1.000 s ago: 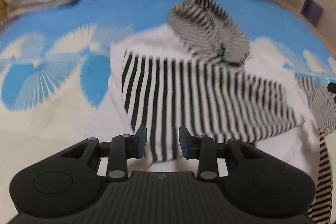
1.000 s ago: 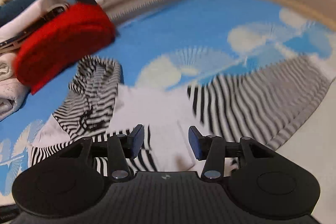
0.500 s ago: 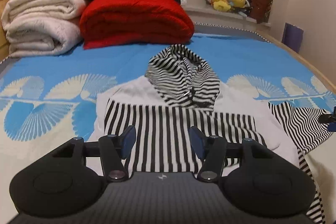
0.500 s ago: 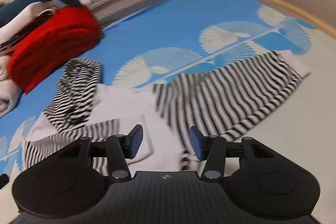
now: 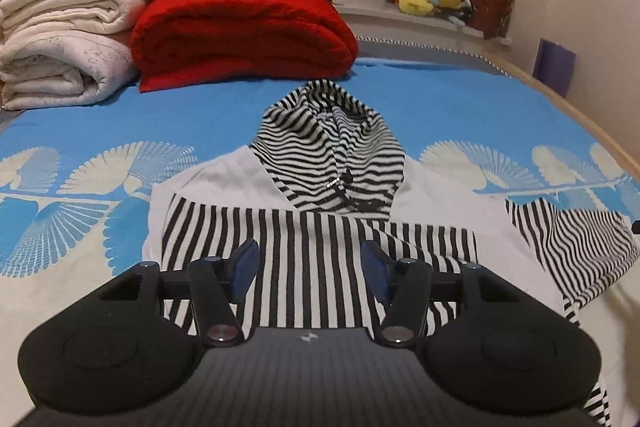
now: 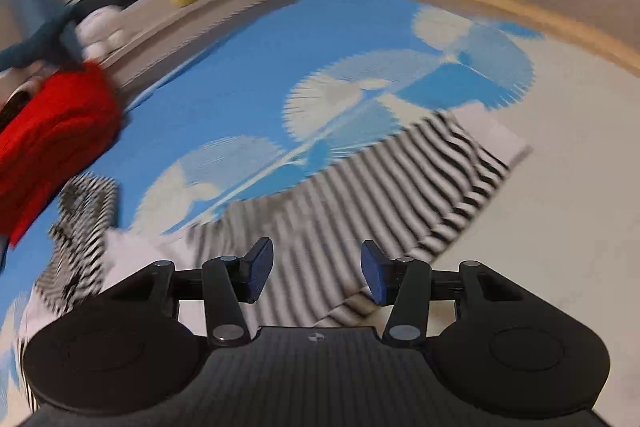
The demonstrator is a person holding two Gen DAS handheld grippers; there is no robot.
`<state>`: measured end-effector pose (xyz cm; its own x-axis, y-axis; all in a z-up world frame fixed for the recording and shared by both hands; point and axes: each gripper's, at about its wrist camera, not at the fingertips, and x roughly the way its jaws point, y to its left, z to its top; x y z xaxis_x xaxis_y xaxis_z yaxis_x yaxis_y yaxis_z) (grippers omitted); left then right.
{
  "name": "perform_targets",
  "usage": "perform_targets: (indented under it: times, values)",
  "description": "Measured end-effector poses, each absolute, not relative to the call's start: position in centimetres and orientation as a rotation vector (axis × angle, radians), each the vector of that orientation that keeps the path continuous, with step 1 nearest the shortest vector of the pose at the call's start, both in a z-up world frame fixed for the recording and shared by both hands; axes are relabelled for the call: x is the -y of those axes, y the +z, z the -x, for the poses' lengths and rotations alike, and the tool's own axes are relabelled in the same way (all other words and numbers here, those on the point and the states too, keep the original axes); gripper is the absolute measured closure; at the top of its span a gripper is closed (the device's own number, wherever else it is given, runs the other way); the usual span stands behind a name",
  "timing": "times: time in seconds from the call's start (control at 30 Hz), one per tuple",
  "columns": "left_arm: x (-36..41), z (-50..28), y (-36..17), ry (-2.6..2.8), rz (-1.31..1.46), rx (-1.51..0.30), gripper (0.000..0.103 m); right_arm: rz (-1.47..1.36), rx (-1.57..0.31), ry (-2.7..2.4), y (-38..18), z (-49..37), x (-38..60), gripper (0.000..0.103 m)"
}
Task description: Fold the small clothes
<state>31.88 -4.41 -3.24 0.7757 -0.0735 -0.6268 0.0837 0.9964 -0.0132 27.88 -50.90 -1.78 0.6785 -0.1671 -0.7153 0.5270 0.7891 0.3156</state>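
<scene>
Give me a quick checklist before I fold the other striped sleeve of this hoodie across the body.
1. Left gripper empty: ok, jaws apart, nothing between them.
2. Right gripper empty: ok, jaws apart above the cloth.
3. First sleeve folded across the hoodie body: ok, lies flat over the front.
4. Second sleeve spread out and reachable: ok, stretched flat on the bedspread, white cuff at its far end.
5. Hood flat: not ok, it looks bunched.
6. Right gripper lined up on the cuff: cannot tell, that view is blurred.
</scene>
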Motion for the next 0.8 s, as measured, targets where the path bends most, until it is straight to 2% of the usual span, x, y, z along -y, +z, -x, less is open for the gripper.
perform_targets:
  times: [0.3,0.63,0.67,0.73,0.8]
  values:
    - [4.3,-33.3,-4.1,-0.079,0.000,-0.712,0.041,-0.829,-0.783,-0.652,-7.8,-26.5,60.4,0.052]
    - [4.2,-33.0,-4.8,-0.101,-0.005,-0.736,0.041,-0.976,-0.629,-0.682,-11.0,-26.1,64.8,0.054]
    - [4.2,-33.0,-5.0,-0.103,-0.015,-0.738,0.041,-0.993,-0.614,-0.678,-11.2,-26.3,65.0,0.059]
    - [4.1,-33.0,-5.2,-0.098,-0.032,-0.738,0.041,-1.005,-0.591,-0.670,-11.5,-26.6,65.0,0.102]
    - [3.8,-33.1,-5.4,-0.081,-0.037,-0.737,0.041,-1.006,-0.581,-0.676,-11.6,-26.5,64.9,0.102]
